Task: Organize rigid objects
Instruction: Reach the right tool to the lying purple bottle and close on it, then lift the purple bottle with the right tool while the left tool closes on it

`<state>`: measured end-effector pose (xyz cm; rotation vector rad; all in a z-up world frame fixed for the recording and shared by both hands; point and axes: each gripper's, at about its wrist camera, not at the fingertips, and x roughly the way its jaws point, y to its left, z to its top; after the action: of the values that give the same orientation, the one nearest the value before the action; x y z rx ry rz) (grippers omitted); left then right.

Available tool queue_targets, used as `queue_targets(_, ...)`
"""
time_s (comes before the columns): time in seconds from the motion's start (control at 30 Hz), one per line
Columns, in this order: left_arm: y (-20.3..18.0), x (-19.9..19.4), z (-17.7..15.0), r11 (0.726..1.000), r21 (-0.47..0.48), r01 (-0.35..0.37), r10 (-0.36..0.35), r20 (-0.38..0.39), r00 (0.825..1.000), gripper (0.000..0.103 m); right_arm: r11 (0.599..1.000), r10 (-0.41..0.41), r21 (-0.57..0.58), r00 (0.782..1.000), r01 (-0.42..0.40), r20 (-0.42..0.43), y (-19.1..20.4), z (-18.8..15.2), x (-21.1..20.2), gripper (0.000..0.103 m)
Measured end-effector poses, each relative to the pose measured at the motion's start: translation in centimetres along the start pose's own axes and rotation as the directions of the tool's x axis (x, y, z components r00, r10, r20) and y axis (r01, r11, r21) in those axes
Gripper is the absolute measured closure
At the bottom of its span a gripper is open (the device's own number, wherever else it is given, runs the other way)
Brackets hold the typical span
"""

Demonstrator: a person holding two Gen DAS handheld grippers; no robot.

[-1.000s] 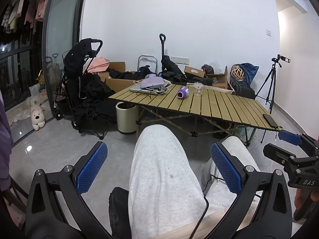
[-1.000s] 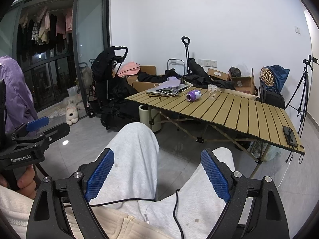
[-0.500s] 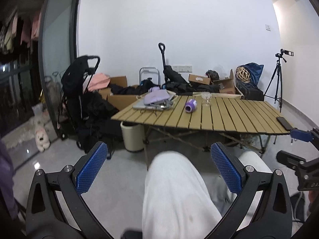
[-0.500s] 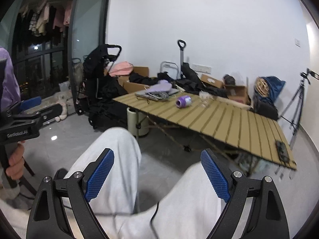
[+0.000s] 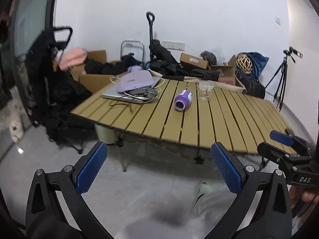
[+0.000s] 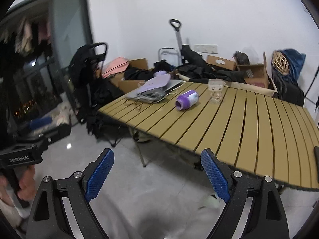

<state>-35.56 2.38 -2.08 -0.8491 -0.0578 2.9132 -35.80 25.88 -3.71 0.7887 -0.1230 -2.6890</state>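
A purple bottle [image 5: 183, 100] lies on its side on the slatted wooden table [image 5: 209, 123], its open end facing me; it also shows in the right wrist view [image 6: 187, 100]. A clear glass [image 5: 205, 91] stands upright just right of it, also seen from the right wrist [image 6: 216, 91]. A laptop with a lilac pouch and cables on it [image 5: 135, 88] lies at the table's far left [image 6: 153, 90]. My left gripper [image 5: 159, 169] is open and empty, short of the table's near edge. My right gripper [image 6: 157, 174] is open and empty, also short of the table.
A black phone [image 6: 316, 155] lies at the table's right edge. A black stroller [image 5: 49, 75], cardboard boxes [image 5: 93, 79] and dark bags crowd the floor behind and left of the table. A tripod [image 5: 283, 79] stands at the right. A bin [image 5: 105, 135] sits under the table.
Both grippers have risen and moved closer to the table; the table and its objects look larger. The person's legs have dropped out of the middle of view. Both grippers stay open.
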Motion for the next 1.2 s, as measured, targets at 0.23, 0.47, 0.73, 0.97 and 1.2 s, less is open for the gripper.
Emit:
queue_targets(0.23,-0.3,10.8,4.2,0.999,-0.009,-0.054,0.054,0.016,0.998,0.000,0.997,0.014,0.077,0.993,-0.005,-0.114,-5.8,5.0,12.5,0.011)
queue_targets(0.47,0.6,20.2,7.6,0.998,-0.001,-0.061,0.061,-0.052,0.997,0.003,0.986,-0.009,0.163,0.991,0.031,-0.134,-7.8,9.2,25.9,0.011)
queue_targets(0.73,1.2,24.1,9.4,0.997,0.000,-0.075,0.075,-0.081,0.994,0.008,0.953,-0.102,0.265,0.978,0.149,-0.181,-9.0,10.7,35.0,0.011)
queue_targets(0.97,-0.2,27.2,10.7,0.995,0.037,-0.096,0.100,-0.112,0.989,0.030,0.993,0.037,0.118,0.975,-0.011,-0.220,-9.4,9.7,33.8,0.039)
queue_targets(1.2,-4.6,31.9,10.0,0.997,0.057,0.051,-0.037,-0.231,0.972,0.030,0.970,0.190,-0.087,0.931,-0.227,-0.311,-9.9,7.7,29.0,0.039)
